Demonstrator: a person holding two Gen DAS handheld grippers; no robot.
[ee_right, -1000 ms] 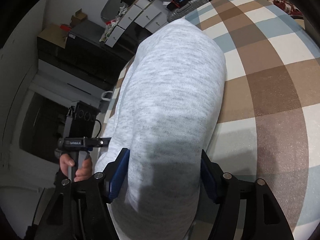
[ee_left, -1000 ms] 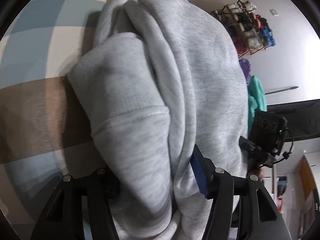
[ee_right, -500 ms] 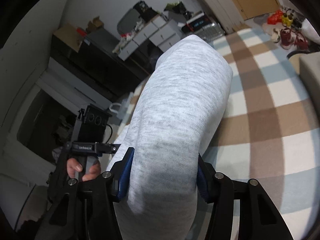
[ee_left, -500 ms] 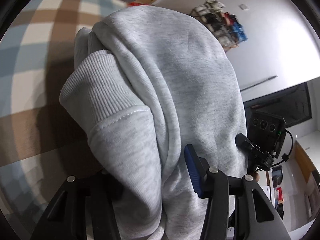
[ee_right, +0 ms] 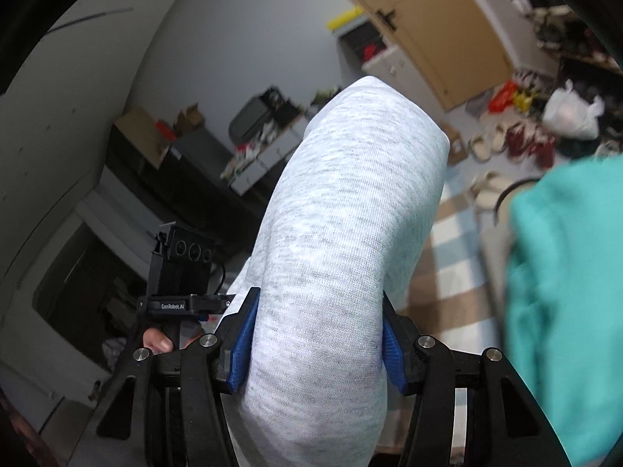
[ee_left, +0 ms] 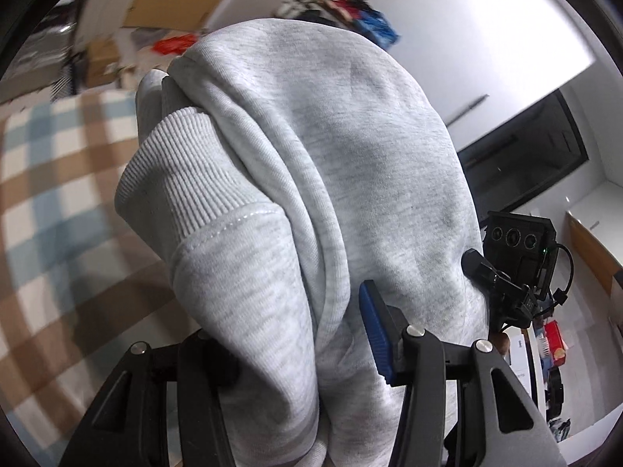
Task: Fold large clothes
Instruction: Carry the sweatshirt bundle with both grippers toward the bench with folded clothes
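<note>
A light grey sweatshirt (ee_left: 311,179) fills the left wrist view, bunched in thick folds with a ribbed cuff (ee_left: 183,179) at the left. My left gripper (ee_left: 300,330) is shut on that bundle; its blue right pad (ee_left: 373,334) presses the cloth, the left pad is hidden under fabric. In the right wrist view the same grey sweatshirt (ee_right: 350,233) rises as a thick roll between both blue pads (ee_right: 243,346), and my right gripper (ee_right: 317,334) is shut on it. The garment hangs lifted above the checked surface (ee_left: 50,194).
A teal garment (ee_right: 564,292) lies at the right on the checked surface (ee_right: 451,257). Shoes and bags (ee_right: 518,136) litter the floor beyond, by a wooden door (ee_right: 424,19). The other gripper's camera unit (ee_left: 518,257) and a hand (ee_right: 155,340) show beside the cloth.
Both grippers have risen with the sweatshirt, lifting it off the checked surface. The views now show more of the room and less of the surface. A teal garment has come into the right wrist view.
</note>
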